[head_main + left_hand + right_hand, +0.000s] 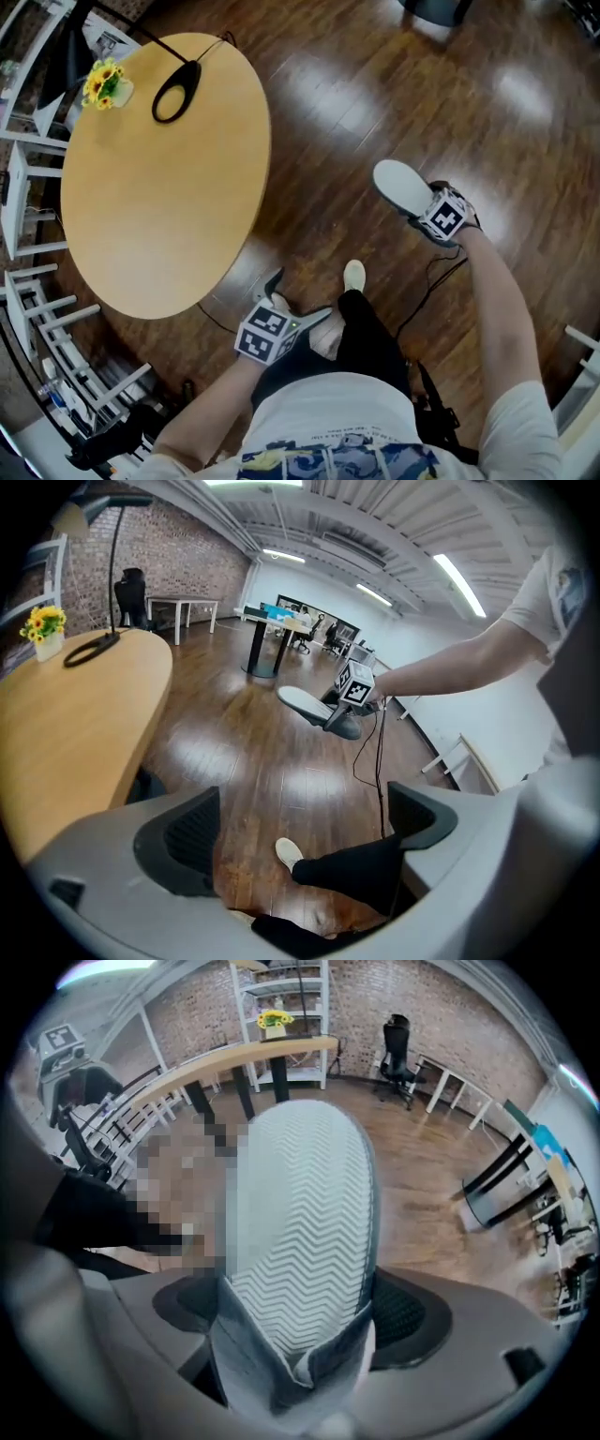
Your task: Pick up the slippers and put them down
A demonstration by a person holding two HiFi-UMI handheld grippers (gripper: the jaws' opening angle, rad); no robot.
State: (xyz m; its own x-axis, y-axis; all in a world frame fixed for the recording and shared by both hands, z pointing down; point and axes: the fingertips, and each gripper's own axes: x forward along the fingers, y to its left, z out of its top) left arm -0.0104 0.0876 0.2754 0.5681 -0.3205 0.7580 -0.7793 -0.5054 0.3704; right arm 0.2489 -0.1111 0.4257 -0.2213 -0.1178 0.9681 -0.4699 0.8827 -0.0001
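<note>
Tabletop (159, 187): round, wooden, just left of left tool.
Left tool (298, 298): jaws spread wide, nothing between, over floor (375, 94).
Slipper (398, 183): pale, zigzag sole, sticking out ahead of right tool, off the floor.
Right tool (419, 204): jaws clamped on slipper's near end.

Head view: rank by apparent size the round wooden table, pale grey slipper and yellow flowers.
Largest first:
round wooden table
pale grey slipper, part hidden by the right gripper
yellow flowers, only slightly smaller, so unsure

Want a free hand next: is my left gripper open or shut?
Open: the left gripper shows jaws apart, with only wood floor and a white shoe between them.
</note>
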